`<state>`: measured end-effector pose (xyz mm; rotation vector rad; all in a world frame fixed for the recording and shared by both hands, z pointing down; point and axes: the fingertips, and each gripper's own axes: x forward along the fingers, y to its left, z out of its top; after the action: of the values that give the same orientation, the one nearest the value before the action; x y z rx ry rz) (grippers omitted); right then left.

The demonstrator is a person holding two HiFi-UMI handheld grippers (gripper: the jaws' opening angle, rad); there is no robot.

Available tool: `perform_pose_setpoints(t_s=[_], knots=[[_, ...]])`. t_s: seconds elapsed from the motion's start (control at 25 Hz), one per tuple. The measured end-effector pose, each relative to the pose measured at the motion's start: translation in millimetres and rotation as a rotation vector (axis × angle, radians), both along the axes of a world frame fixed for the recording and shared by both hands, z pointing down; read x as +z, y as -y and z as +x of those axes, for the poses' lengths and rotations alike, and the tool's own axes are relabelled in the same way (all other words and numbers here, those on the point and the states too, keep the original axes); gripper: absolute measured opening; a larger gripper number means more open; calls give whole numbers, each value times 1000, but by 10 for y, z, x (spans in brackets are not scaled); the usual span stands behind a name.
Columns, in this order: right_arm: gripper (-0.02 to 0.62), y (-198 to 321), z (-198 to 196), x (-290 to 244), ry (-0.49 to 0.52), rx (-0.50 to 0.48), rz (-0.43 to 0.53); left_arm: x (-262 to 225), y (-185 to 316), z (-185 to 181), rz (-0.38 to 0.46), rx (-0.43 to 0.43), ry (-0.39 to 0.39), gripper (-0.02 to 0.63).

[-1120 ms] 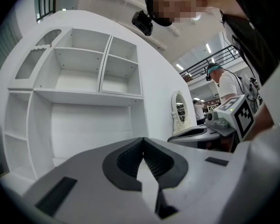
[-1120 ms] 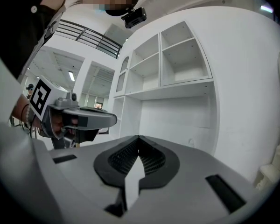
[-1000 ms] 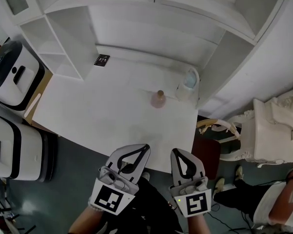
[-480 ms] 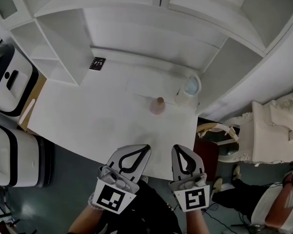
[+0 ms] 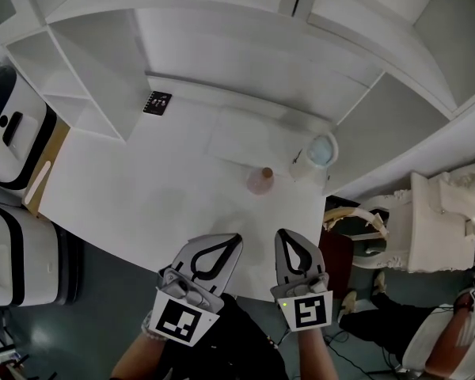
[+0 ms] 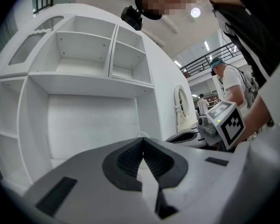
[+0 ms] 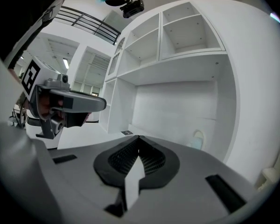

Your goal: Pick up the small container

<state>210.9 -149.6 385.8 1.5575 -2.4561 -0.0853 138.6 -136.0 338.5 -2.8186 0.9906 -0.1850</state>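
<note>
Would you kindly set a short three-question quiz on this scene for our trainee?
1. True or false: the left gripper holds the small pink container with a brown cap.
2. Which stands closer to that container on the white table? A: the white jug with a pale blue inside; B: the black marker card.
3. Fill in: the right gripper has its jaws ___.
Key: 1 false, it is shut and empty; 2 A; 3 shut.
</note>
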Motion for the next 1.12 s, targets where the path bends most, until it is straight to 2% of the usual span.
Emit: perform_pose_setpoints(t_s=[0.24, 0.48, 0.8, 1.12], knots=[[2, 260, -30, 186, -29, -2, 8, 158, 150, -17, -16, 16, 15, 2], [2, 513, -40, 416, -39, 18, -30, 292, 299, -44, -37, 21, 12, 2], [3, 828, 3, 853, 19, 52, -149, 378, 454, -101, -50, 16, 29, 2], [101, 1139, 147, 1170, 58, 113, -219, 527, 532, -143, -84, -7, 36, 2]])
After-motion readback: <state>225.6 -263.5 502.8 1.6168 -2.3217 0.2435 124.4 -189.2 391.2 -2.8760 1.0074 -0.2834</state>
